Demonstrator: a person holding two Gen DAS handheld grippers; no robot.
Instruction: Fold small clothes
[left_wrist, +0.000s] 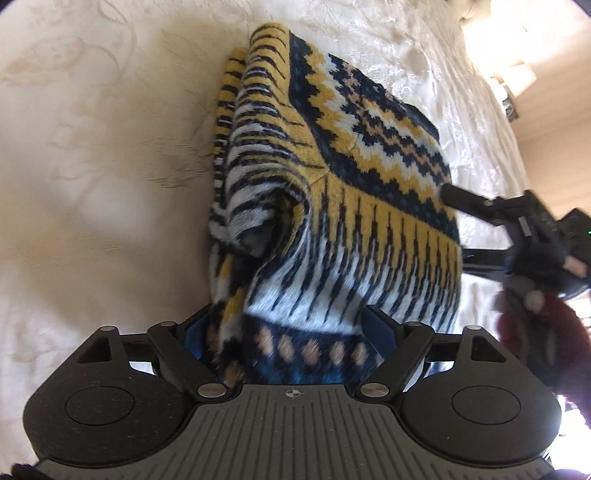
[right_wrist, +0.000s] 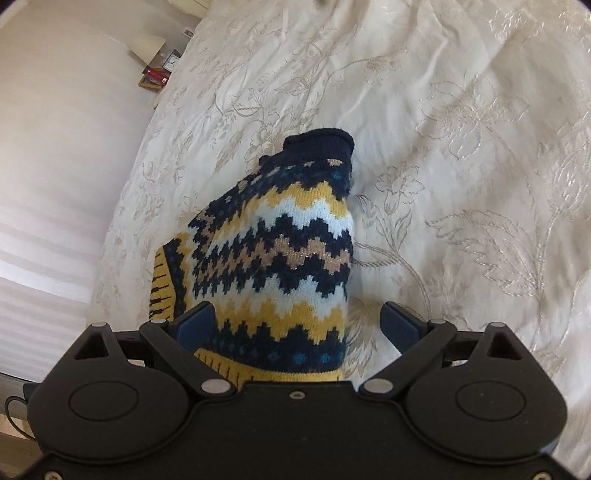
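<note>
A small knitted sweater (left_wrist: 332, 155) in navy, yellow, white and tan zigzag bands lies bunched on a cream bedspread (left_wrist: 92, 147). My left gripper (left_wrist: 284, 332) is open, its blue-padded jaws wide apart with the sweater's lower edge heaped between them. My right gripper (right_wrist: 299, 325) is open too; the sweater (right_wrist: 280, 251) lies between its jaws, navy collar at the far end. The right gripper also shows in the left wrist view (left_wrist: 480, 221), its fingers at the sweater's right edge.
The embroidered bedspread (right_wrist: 461, 166) spreads all around the sweater. The bed's left edge drops to a pale wall, with a bedside table (right_wrist: 155, 75) holding small objects and a lamp beyond. A dark red sleeve (left_wrist: 535, 332) is at the right.
</note>
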